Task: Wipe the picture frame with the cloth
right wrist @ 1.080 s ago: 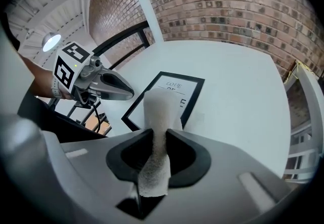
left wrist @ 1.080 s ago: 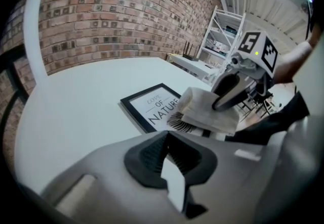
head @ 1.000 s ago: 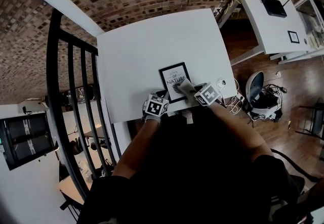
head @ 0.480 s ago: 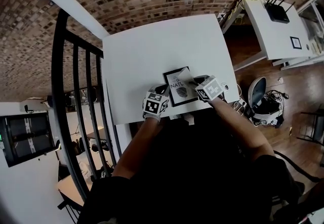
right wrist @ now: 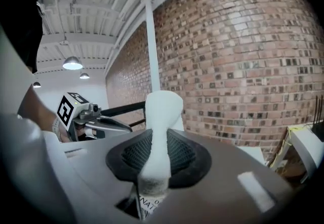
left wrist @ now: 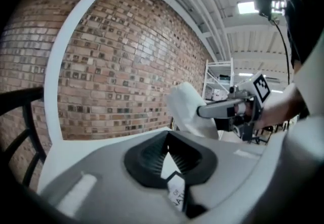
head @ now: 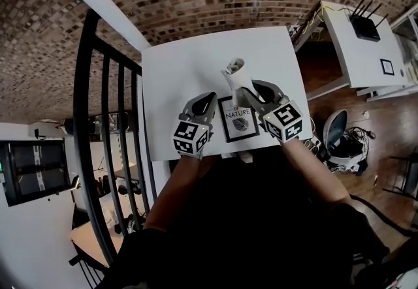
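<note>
A black picture frame [head: 238,119] with a white print lies flat near the white table's [head: 189,66] front edge. My right gripper [head: 251,95] is raised over the frame's far right corner. It is shut on a white cloth [head: 236,76], which sticks up from the jaws as a crumpled strip [right wrist: 159,132], clear of the glass. My left gripper [head: 200,106] hovers just left of the frame with its jaws a little apart and nothing between them. A corner of the frame [left wrist: 177,195] shows through that gap. The cloth [left wrist: 190,112] also shows in the left gripper view.
A black metal railing [head: 98,124] runs along the table's left side. To the right stands a white desk [head: 356,46] with a black router [head: 367,23], and below it an office chair [head: 336,128] with cables. Brick wall lies beyond the table's far edge.
The right gripper has lifted the cloth off the frame's glass and carried it toward the far edge. The left gripper has also risen from beside the frame.
</note>
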Tool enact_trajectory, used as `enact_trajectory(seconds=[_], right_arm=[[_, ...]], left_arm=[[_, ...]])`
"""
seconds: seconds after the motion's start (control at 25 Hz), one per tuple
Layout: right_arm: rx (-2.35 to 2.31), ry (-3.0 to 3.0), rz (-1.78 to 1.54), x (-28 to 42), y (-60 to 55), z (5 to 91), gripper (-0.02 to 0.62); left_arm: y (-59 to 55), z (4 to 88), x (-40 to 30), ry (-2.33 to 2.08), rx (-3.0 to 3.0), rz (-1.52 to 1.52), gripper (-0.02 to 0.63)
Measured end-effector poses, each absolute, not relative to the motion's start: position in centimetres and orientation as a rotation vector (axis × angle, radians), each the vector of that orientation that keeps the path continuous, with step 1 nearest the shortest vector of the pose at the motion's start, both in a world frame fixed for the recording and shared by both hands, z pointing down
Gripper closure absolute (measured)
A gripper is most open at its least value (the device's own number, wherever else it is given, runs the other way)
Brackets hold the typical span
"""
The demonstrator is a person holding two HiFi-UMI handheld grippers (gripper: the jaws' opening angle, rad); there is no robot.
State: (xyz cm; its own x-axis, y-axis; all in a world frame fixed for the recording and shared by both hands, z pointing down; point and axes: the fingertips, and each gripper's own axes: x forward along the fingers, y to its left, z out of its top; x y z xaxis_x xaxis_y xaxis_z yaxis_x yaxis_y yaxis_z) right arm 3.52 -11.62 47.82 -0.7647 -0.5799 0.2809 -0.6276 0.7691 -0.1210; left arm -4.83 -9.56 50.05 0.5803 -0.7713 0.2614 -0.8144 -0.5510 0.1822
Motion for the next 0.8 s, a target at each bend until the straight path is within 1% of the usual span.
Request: enact_trajectory(seconds=[0.4,0.6,0.8], right_arm=[[1.042,-2.993,0.049,4.1,-12.5,38.5,0.511],[0.985,-3.044,0.002,3.5,-12.1,37.0,0.511],[0.958,-3.054,-0.008,3.0,-12.3,36.8,0.511]], left_arm=[[-10.7,40.9,-3.2,-1.308,2.724,0.002,0.606],[-10.7,38.6,-3.0,-1.307,2.773,-0.048,0.606],[-11.0,38.7,-2.8,-1.301,2.784,-0.035,0.606]])
